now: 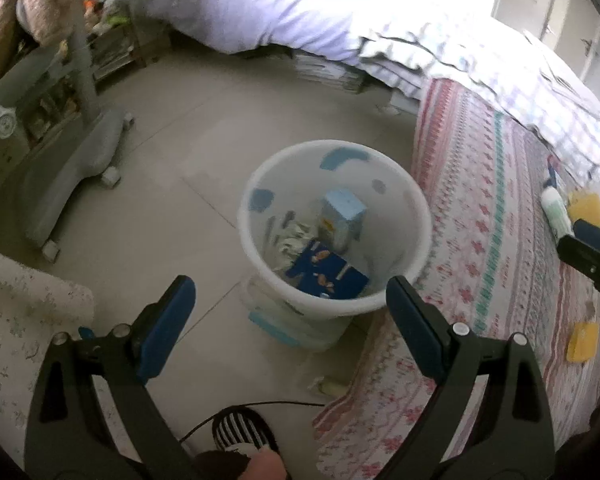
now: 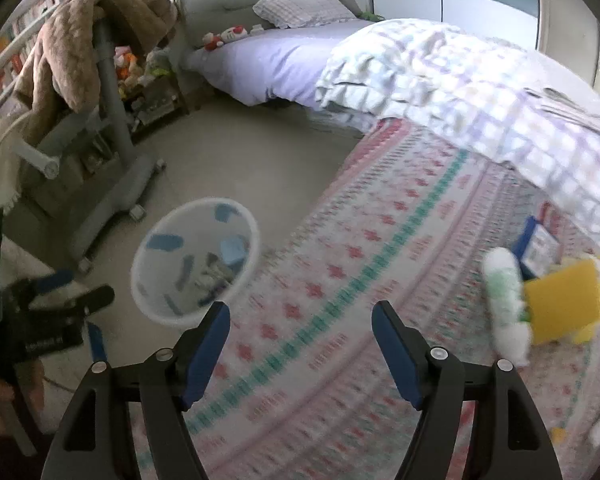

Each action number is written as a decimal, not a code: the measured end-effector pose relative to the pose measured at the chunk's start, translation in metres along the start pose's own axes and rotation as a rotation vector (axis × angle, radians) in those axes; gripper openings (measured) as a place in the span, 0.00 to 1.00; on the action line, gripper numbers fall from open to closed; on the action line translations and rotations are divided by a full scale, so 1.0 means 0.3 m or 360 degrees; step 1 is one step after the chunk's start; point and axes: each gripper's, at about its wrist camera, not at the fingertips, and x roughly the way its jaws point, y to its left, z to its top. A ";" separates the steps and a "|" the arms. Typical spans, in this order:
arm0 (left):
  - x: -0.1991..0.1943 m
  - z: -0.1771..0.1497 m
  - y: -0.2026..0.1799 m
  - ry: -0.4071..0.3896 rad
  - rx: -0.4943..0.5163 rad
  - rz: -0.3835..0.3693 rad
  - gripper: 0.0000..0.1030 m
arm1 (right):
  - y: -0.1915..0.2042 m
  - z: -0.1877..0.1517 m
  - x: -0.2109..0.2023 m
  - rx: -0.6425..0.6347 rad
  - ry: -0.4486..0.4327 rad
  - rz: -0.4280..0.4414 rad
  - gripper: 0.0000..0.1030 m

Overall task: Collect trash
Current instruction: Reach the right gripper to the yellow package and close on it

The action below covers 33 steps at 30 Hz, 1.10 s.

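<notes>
A white plastic trash bin (image 1: pixel 412 280) stands on the tile floor beside a patterned rug (image 1: pixel 480 240). It holds a light blue box (image 1: pixel 345 205), a dark blue packet (image 1: pixel 328 272) and crumpled paper. My left gripper (image 1: pixel 290 300) is open and empty just above the bin's near rim. My right gripper (image 2: pixel 300 324) is open and empty over the rug (image 2: pixel 340 280); the bin (image 2: pixel 152 304) lies to its left. A white-green bottle (image 2: pixel 504 300), a yellow packet (image 2: pixel 564 300) and a blue box (image 2: pixel 538 246) lie on the rug to its right.
A bed with a checked quilt (image 2: pixel 460 88) borders the rug at the back. A grey wheeled stand (image 1: pixel 72 168) with a brown blanket (image 2: pixel 84 40) stands left. Another yellow piece (image 1: pixel 580 340) lies on the rug. A striped slipper (image 1: pixel 244 432) is below my left gripper.
</notes>
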 end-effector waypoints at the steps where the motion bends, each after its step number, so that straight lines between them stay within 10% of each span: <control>1: 0.000 -0.005 -0.013 0.0005 0.0018 -0.0013 0.94 | -0.015 -0.016 -0.018 -0.0025 -0.0007 -0.0018 0.73; 33: 0.000 -0.126 -0.301 0.0124 0.0402 -0.0122 0.99 | -0.463 -0.524 -0.136 -0.0352 0.0336 -0.0271 0.79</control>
